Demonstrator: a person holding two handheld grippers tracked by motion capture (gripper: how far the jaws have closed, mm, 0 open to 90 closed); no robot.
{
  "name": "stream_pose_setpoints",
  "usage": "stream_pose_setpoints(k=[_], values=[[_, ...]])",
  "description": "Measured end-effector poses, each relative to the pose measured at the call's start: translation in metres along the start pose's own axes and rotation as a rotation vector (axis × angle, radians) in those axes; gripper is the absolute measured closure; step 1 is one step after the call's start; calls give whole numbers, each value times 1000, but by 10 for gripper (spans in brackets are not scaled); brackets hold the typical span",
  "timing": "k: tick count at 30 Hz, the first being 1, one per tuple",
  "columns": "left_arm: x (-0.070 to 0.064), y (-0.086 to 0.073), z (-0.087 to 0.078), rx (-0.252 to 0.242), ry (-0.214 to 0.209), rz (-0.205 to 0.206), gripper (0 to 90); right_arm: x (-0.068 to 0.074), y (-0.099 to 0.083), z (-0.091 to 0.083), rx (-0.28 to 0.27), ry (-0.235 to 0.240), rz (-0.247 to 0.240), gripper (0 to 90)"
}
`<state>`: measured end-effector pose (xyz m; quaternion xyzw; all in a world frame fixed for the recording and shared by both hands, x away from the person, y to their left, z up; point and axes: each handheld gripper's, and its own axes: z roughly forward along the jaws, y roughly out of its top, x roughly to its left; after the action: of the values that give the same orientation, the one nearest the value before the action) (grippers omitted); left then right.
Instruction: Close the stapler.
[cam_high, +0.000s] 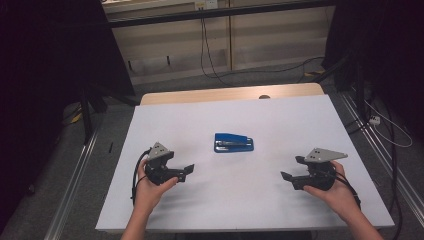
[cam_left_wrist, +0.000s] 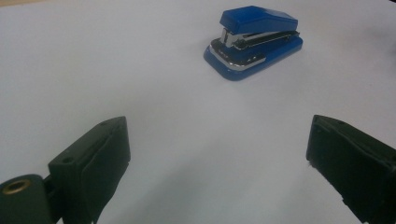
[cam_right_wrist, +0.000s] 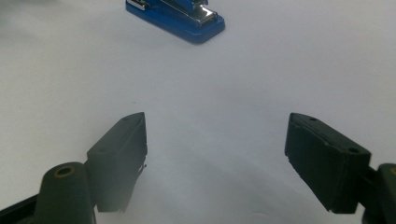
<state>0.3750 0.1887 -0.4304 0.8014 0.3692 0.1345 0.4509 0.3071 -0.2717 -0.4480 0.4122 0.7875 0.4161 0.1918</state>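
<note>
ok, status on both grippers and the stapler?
Left gripper open, empty, low over the table. Right gripper open, empty, opposite side. Blue stapler lies flat mid-table between them, untouched. Nothing in the way.

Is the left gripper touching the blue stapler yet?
Apart. In the high view, bare white table lies between the left gripper and the blue stapler; the left gripper view shows its jaws open, short of it.

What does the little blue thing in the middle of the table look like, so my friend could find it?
Look at the white table, then at its middle, between the left gripper and right gripper. There lies a small blue stapler, touching neither. It is the only blue thing, with a shiny silver strip along it.
</note>
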Motion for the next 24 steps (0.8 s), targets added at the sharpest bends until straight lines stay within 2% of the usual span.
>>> stream_pose_setpoints(k=[18,24], values=[[8,-9,-10,9,9,-7,60,-1,-6,-9,-2,-10,8,205],[10,-12,-15,13,6,6,60,-2,-8,-11,-3,-11,10,204]])
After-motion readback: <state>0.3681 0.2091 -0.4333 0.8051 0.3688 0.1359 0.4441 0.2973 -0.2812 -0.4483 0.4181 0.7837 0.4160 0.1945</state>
